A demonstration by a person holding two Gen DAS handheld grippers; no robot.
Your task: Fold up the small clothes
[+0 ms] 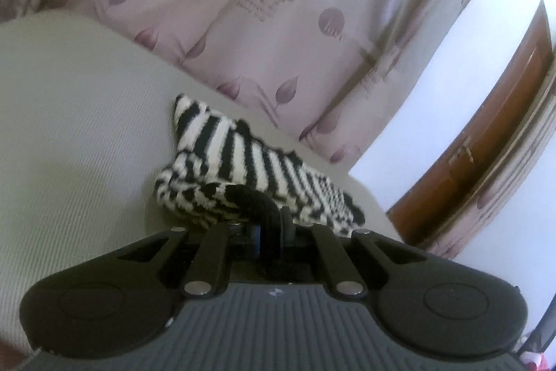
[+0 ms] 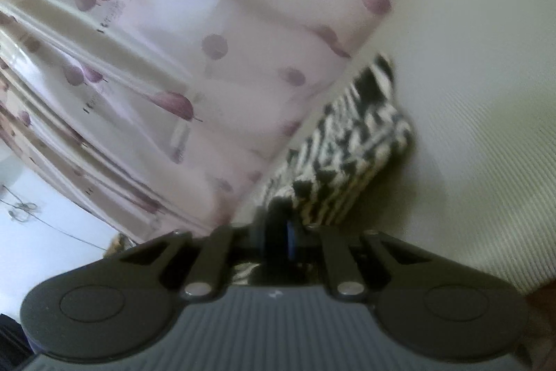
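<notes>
A small black-and-white striped knit garment (image 1: 239,169) lies bunched on the cream ribbed surface (image 1: 76,141). My left gripper (image 1: 269,225) is shut on the garment's black edge, which runs between the fingers. The garment also shows in the right wrist view (image 2: 351,148), blurred. My right gripper (image 2: 278,228) is shut on its near dark edge, at the border between the surface and the curtain.
A pale pink curtain with purple leaf prints (image 1: 264,33) hangs right behind the surface and also fills the left of the right wrist view (image 2: 146,68). A brown wooden door (image 1: 493,141) and white wall (image 1: 434,106) stand to the right.
</notes>
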